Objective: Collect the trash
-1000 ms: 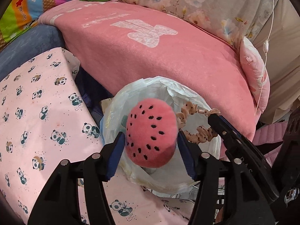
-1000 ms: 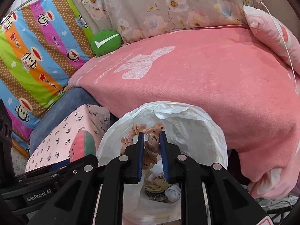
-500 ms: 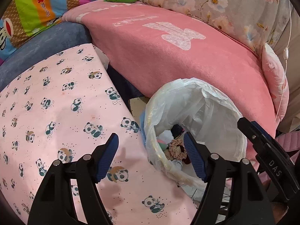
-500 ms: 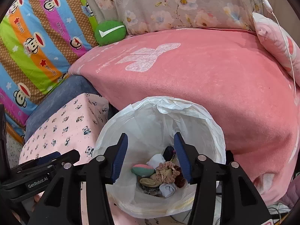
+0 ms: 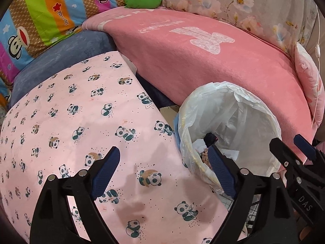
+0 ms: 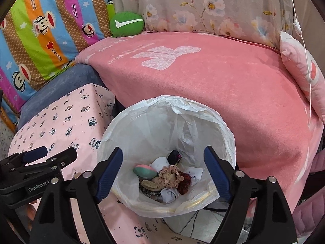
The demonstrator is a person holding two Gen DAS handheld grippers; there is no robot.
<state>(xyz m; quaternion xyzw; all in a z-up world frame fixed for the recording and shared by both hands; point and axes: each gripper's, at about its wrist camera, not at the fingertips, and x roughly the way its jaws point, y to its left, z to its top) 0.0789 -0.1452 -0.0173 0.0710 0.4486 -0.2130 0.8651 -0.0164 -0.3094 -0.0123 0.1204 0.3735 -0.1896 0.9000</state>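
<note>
left tongs: our left tongs [image 5: 164, 172] stand wide, released, nothing between the blue pads; the jaws have just been opening. under them lies the pink panda cloth [image 5: 81, 122].
right tongs: our right tongs [image 6: 163, 172] are released too, jaws just opened wide, nothing pinched; they hang over the mouth of the bin.
bin: the white-lined bin [image 6: 142, 122] sits right under our right tongs, and just to the right of our left tongs [image 5: 254, 105].
trash: only the right view lets us see the heap at the bottom, between the right pads and below them: a pink and green plush [image 6: 144, 171], a tan frilly scrunchie [image 6: 169, 175], a dark red scrunchie [image 6: 184, 182], white socks [image 6: 169, 195].
left view only: we see just a dark scrap [image 5: 210, 138] inside the bin, the rest hidden by the near rim and our right pad.
beyond the tongs: pink blanket [image 6: 223, 81], green cushion [image 6: 126, 24], flowered bedding [image 6: 203, 4].
</note>
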